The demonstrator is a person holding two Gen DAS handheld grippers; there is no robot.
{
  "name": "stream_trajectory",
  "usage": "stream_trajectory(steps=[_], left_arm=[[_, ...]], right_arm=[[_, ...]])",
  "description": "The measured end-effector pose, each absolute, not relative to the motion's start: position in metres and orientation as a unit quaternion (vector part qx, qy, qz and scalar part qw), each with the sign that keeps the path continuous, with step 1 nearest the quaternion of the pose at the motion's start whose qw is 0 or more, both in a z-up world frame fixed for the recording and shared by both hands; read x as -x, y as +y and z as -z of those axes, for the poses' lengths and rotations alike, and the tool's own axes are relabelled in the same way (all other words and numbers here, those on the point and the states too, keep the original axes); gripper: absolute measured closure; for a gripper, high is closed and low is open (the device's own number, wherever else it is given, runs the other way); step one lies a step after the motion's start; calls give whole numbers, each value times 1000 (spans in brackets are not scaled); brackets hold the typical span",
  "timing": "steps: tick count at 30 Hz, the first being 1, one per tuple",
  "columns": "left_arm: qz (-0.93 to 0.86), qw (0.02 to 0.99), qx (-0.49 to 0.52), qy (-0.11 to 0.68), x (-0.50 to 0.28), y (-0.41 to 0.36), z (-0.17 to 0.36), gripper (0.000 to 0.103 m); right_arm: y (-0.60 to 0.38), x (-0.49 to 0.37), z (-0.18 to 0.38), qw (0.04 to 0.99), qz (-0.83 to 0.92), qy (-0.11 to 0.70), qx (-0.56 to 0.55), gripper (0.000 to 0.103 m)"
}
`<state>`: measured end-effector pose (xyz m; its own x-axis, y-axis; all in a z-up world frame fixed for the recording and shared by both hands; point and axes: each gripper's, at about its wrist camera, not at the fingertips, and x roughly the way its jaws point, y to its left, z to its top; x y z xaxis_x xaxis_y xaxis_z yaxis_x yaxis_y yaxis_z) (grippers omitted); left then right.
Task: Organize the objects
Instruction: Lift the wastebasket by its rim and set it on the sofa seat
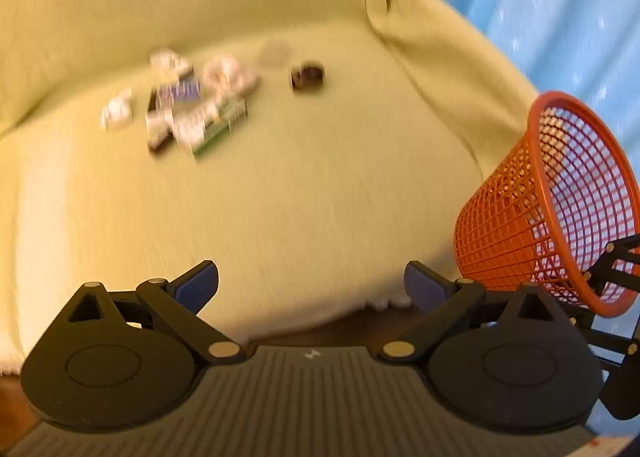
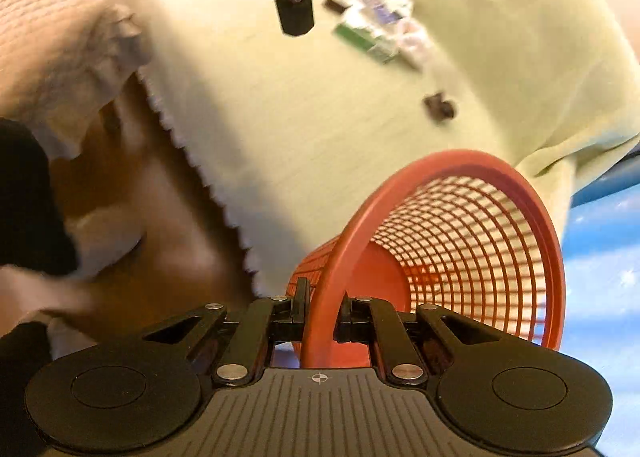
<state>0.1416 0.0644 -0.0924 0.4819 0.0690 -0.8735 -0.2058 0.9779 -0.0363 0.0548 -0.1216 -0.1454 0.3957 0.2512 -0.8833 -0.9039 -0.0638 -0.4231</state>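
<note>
My right gripper [image 2: 322, 311] is clamped on the rim of the orange mesh basket [image 2: 460, 241], which hangs tilted at the cushion's edge. My left gripper [image 1: 311, 283] has its jaws wide apart, holding nothing. Well ahead of it, a blurred pile of small packets [image 1: 188, 109] and a dark round item [image 1: 307, 76] lie on the yellow-green cover [image 1: 320, 185]; I cannot read their labels.

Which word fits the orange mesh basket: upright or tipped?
Tipped: the basket leans, mouth facing the camera, its rim clamped by the right gripper.

Both wrist views, somewhat blurred, face the cloth [image 1: 280, 185]; both share the basket [image 2: 440, 241].
</note>
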Motion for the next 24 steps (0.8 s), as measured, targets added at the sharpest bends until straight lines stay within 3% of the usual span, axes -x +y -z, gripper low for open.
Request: stream_trajectory(steps=[8, 15, 24], left_arm=[[-23, 876, 46, 480, -246, 149, 78, 5], [34, 868, 17, 496, -308, 196, 120, 5], [87, 869, 17, 486, -321, 203, 174, 5]], right_arm=[[-27, -129, 165, 632, -401, 325, 578, 97], [20, -190, 211, 631, -310, 388, 596, 97], [30, -193, 230, 704, -237, 345, 573, 97]])
